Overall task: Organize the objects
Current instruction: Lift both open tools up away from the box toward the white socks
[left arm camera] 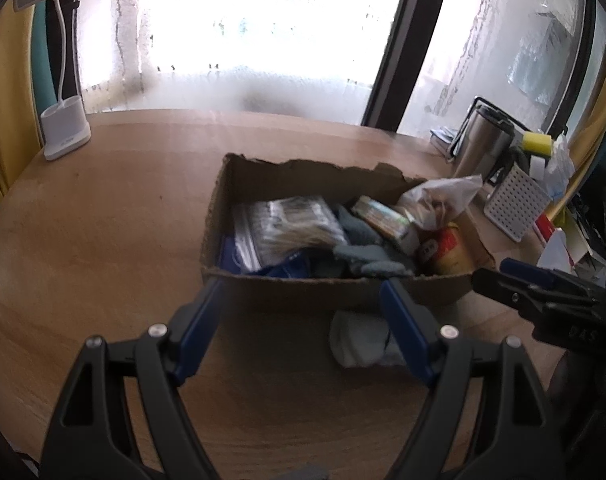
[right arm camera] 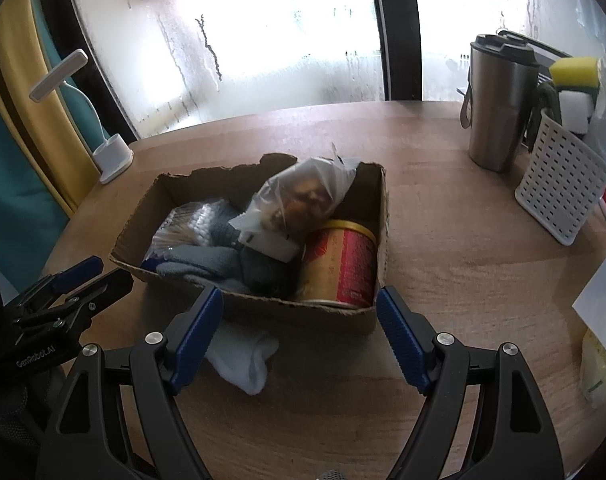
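Observation:
An open cardboard box (left arm camera: 323,294) (right arm camera: 303,312) sits mid-table, filled with a red and gold can (right arm camera: 341,266) (left arm camera: 447,250), a clear bag of food (right arm camera: 303,200), grey cloth (right arm camera: 207,266) (left arm camera: 367,258), a plastic pack (left arm camera: 287,220) and a small carton (left arm camera: 383,220). A white sock (right arm camera: 243,360) (left arm camera: 359,344) lies on the table against the box's near wall. My left gripper (left arm camera: 303,292) is open, empty, just short of the box. My right gripper (right arm camera: 299,304) is open and empty at the box's near wall, the sock beside its left finger.
A white desk lamp (left arm camera: 65,128) (right arm camera: 111,156) stands at the table's far left by the window. At the right are a steel travel mug (right arm camera: 497,108) (left arm camera: 483,140), a white perforated basket (right arm camera: 563,192) (left arm camera: 513,204) and a yellow sponge (right arm camera: 575,70).

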A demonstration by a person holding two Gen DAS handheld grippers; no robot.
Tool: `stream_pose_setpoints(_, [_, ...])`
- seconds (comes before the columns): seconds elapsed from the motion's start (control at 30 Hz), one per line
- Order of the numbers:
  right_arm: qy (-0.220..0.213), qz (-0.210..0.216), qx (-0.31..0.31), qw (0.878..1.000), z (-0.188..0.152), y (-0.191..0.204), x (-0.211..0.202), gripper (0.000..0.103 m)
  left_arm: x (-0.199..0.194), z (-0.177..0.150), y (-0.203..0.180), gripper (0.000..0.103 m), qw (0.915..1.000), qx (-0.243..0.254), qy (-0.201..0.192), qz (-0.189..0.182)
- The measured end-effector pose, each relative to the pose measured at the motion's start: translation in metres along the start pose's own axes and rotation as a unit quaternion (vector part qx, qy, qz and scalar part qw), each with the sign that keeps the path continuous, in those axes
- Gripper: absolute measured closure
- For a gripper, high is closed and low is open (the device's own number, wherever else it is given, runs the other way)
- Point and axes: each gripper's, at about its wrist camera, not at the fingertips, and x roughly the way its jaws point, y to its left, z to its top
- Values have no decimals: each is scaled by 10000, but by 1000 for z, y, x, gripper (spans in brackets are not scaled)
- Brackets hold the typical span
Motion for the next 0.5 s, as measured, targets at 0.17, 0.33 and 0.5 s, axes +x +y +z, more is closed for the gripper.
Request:
stream_pose_setpoints(0.17, [12, 25, 25, 10000, -4, -2, -2, 21, -3, -1, -5, 22, 10000, 42, 13, -72])
stream_pose_setpoints(0.33, [-33, 65, 30, 10000, -8, -3, -5, 21, -1, -9, -11, 21, 9999, 104, 113, -69])
stream_pose_setpoints(0.5, [31, 100, 93, 9999, -18, -9, -2, 21, 4, -18, -13, 14, 9996, 119, 248, 17])
